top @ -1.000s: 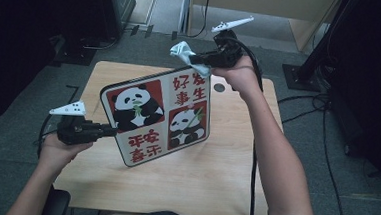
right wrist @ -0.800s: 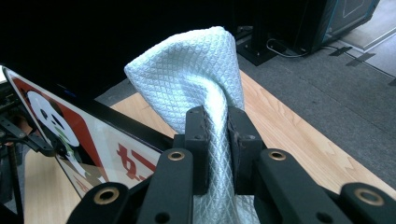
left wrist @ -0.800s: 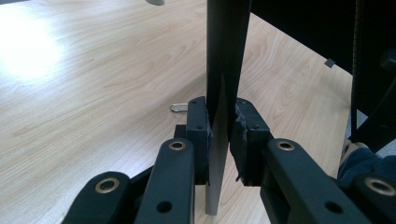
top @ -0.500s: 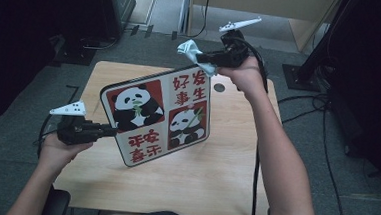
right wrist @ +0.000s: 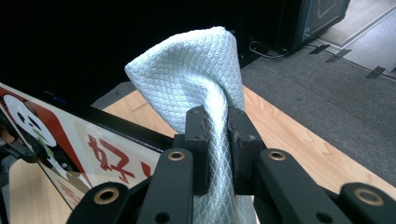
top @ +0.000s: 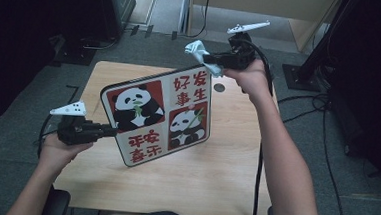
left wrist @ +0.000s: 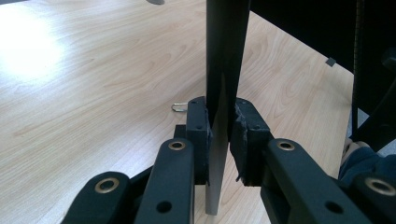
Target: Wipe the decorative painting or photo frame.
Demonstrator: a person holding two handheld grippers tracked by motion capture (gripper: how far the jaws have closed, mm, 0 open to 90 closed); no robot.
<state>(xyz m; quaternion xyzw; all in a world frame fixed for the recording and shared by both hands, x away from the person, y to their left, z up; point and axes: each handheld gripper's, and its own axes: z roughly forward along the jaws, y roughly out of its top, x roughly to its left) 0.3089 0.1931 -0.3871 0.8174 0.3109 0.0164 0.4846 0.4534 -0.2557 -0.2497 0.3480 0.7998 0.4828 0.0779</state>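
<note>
Right gripper (top: 215, 65) and the cloth (top: 198, 50) in it have been shifted slightly right and farther off since a second ago; the cloth is now seen at the board's far right corner rather than over its top edge. Left gripper (top: 108, 130) and the board (top: 155, 116) have been left where they were.

Board: held raised and tilted above the table (top: 214, 174), printed face toward the high camera, two pandas and red characters visible. It is gripped at its left edge. In the left gripper view, the thin edge of the board (left wrist: 219, 140) is seen clamped between both pads, jaws clenched on it, wooden tabletop (left wrist: 93, 93) below.

Cloth: pale blue, waffle-textured, bunched. In the right gripper view the cloth (right wrist: 201, 79) is pinched tight between the jaws, with a fold standing up above them and the rest trailing down. The board's corner (right wrist: 93, 140) is seen just beside and below it; contact between cloth and board cannot be told.

Both grippers are held in the person's hands, forearms entering from the near side.
</note>
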